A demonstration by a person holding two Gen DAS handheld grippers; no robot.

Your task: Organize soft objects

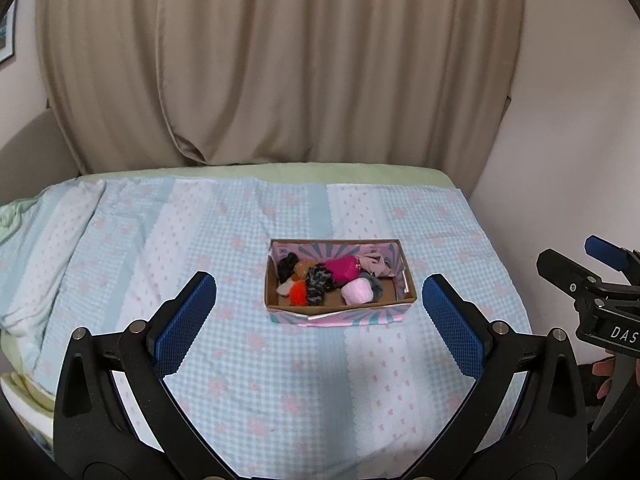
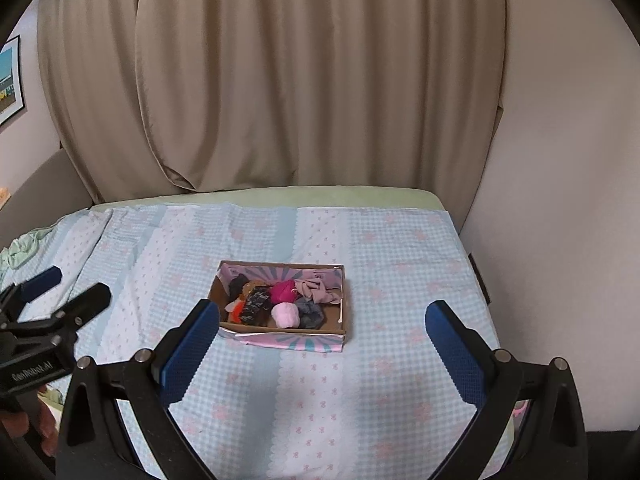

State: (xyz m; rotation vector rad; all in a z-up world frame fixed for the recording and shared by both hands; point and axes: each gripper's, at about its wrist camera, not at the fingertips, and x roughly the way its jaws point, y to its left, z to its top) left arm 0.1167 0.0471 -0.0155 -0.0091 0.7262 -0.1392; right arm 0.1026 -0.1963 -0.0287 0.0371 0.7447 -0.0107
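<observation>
An open cardboard box [image 1: 408,294] [image 2: 347,312] sits in the middle of the bed. It holds several rolled soft items: a magenta one [image 1: 342,269] [image 2: 283,291], a pale pink one [image 1: 357,293] [image 2: 285,315], an orange one [image 1: 298,294], dark ones [image 1: 319,282] [image 2: 256,306], and a loose mauve cloth [image 1: 374,264] [image 2: 316,290]. My left gripper [image 1: 320,316] is open and empty, held above the bed in front of the box. My right gripper [image 2: 322,340] is open and empty, also in front of the box. Each gripper shows at the edge of the other's view.
The bed has a light blue checked cover with pink flowers [image 1: 280,380] [image 2: 400,272]. A beige curtain [image 1: 280,60] hangs behind the bed. A white wall [image 2: 560,240] runs along the bed's right side. A framed picture [image 2: 10,80] hangs at the left.
</observation>
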